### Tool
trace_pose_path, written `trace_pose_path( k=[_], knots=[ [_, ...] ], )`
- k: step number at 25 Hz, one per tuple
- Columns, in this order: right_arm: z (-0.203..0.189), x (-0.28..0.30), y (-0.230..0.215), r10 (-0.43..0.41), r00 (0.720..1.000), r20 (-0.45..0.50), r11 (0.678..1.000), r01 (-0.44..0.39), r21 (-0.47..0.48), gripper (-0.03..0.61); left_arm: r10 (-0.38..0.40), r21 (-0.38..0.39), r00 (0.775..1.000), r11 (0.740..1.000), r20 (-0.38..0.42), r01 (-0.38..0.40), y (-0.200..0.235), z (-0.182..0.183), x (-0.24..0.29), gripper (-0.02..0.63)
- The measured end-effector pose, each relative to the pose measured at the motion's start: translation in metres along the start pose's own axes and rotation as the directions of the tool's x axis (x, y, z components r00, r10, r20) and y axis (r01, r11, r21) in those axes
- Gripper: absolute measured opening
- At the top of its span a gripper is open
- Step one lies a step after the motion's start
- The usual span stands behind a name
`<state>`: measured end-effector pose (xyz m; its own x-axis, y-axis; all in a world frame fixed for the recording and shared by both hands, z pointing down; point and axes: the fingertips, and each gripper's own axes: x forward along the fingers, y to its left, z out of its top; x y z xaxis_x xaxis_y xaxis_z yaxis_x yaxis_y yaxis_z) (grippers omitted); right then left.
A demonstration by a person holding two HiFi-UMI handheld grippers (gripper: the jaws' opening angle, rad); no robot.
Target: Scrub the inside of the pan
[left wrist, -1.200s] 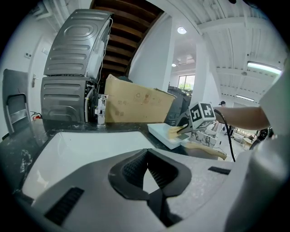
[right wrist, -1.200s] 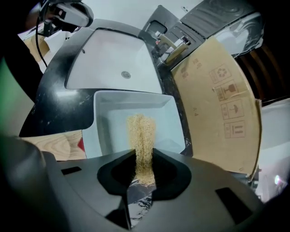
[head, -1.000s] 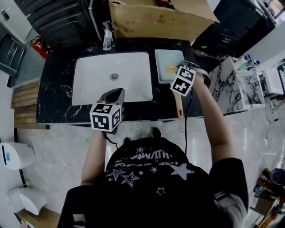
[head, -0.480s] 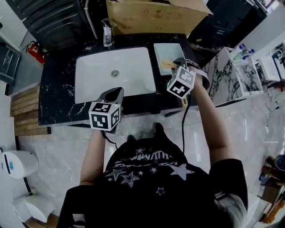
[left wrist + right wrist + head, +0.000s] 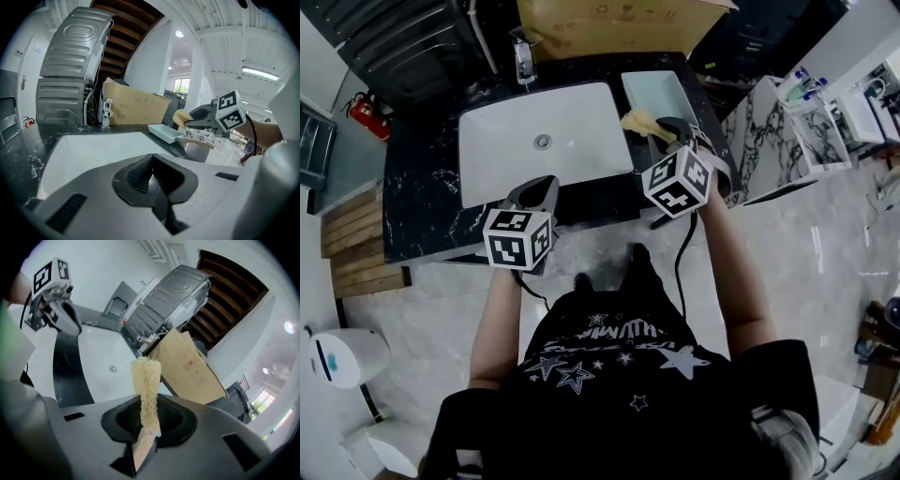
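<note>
No pan shows in any view. My right gripper [image 5: 660,128] is shut on a yellow loofah scrubber [image 5: 638,122], held just above the near left edge of a white rectangular tray [image 5: 661,89] on the counter. In the right gripper view the loofah scrubber [image 5: 146,380] stands up from the closed jaws of the right gripper [image 5: 143,430]. My left gripper [image 5: 541,185] hovers over the sink's front rim, shut with nothing in it. The left gripper view shows the left gripper [image 5: 152,180] with jaws together, and the right gripper [image 5: 197,116] with the loofah scrubber [image 5: 182,117] beyond it.
A white sink [image 5: 534,173] with a drain [image 5: 544,142] is set in a black marble counter [image 5: 417,187]. A faucet [image 5: 523,58] and a cardboard box [image 5: 609,23] stand behind it. A red fire extinguisher [image 5: 362,111] is at far left.
The right gripper has lifted the loofah out of the tray and carried it a little left towards the sink. The left gripper has stayed at the sink's front rim.
</note>
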<state>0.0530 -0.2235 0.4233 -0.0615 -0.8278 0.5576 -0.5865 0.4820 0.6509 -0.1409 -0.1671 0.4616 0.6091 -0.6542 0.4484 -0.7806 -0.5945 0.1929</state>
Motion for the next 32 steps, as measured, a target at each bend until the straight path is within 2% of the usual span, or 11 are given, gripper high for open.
trace_pose_path(
  k=[3,6,12,19,25,32],
  knots=[
    [0.007,-0.015,0.007,-0.011,0.998,0.068,0.989,0.000,0.147,0.074,-0.010,-0.010,1.000,1.000,-0.003,0.010,-0.003,-0.007,-0.003,0.008],
    [0.006,-0.021,0.021,0.016,0.996,0.089,0.977,-0.035,0.212,0.072,-0.014,-0.008,1.000,1.000,-0.013,0.014,-0.008,-0.014,-0.005,0.008],
    [-0.001,-0.025,0.044,0.076,0.992,0.102,0.966,-0.098,0.238,0.072,0.003,-0.014,1.000,1.000,-0.008,-0.003,-0.017,-0.016,-0.011,0.008],
    [-0.011,-0.042,0.049,0.112,0.984,0.136,0.951,-0.146,0.272,0.072,0.035,-0.028,0.999,0.999,0.008,-0.034,-0.038,-0.012,-0.017,0.008],
    [-0.020,-0.055,0.046,0.124,0.979,0.161,0.937,-0.169,0.304,0.072,0.055,-0.026,0.998,0.998,0.026,-0.054,-0.055,-0.006,-0.024,0.008],
    [-0.023,-0.057,0.044,0.126,0.977,0.175,0.924,-0.180,0.338,0.072,0.066,-0.021,0.997,0.998,0.034,-0.065,-0.055,0.000,-0.025,0.008]
  ],
)
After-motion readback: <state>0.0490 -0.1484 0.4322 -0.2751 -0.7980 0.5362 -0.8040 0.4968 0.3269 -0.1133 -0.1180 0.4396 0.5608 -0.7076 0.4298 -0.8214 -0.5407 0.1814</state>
